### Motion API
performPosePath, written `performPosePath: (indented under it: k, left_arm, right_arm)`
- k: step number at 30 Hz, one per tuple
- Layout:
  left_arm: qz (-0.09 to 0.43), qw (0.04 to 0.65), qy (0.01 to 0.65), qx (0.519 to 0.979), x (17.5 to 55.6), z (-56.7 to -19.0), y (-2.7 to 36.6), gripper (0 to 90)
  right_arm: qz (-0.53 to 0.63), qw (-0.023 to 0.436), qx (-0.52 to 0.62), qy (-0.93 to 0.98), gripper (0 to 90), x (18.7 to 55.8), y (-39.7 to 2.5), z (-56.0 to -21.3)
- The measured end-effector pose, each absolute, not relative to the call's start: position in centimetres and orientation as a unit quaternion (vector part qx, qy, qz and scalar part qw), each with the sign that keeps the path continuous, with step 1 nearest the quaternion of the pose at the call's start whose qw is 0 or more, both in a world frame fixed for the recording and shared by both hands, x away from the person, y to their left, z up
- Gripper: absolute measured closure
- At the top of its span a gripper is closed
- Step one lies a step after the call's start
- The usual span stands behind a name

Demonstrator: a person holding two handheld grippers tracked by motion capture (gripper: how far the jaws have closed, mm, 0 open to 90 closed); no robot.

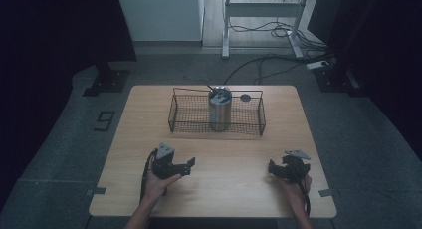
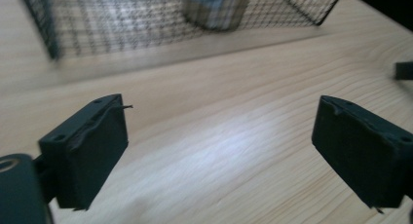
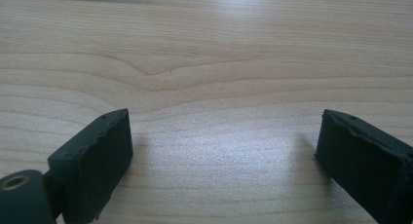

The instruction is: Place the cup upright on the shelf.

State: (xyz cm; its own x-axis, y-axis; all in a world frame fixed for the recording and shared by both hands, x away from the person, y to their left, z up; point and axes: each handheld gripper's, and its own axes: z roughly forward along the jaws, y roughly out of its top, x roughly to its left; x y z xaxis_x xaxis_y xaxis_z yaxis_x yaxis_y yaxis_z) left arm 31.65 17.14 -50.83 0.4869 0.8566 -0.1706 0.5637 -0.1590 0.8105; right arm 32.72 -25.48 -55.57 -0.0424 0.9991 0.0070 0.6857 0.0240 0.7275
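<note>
A black wire basket (image 1: 184, 120) stands at the back middle of the wooden table (image 1: 149, 104). Inside it a steel tumbler (image 1: 219, 109) stands upright with something dark poking out of its top. In the left gripper view the basket (image 2: 122, 24) and the tumbler (image 2: 214, 9) lie ahead, blurred. My left gripper (image 1: 185, 167) rests at the near left, open, nothing between its jaws (image 2: 219, 151). My right gripper (image 1: 276, 165) rests at the near right, open over bare wood (image 3: 224, 156).
A small dark round disc (image 1: 245, 97) lies behind the basket. Bare wood (image 1: 229, 154) spreads between the basket and the grippers. Beyond the table are a desk frame (image 1: 259, 10), floor cables (image 1: 268, 30) and dark curtains.
</note>
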Motion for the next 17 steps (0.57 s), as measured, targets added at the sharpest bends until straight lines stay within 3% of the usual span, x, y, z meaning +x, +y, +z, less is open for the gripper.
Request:
performPosePath:
  k: [17]
  left_arm:
    - [0.167,0.403,0.462,0.772,31.5,-51.7,16.0,8.2]
  right_arm:
    - [0.288,0.274,0.639,0.659,6.2,32.7,-25.5,-55.6]
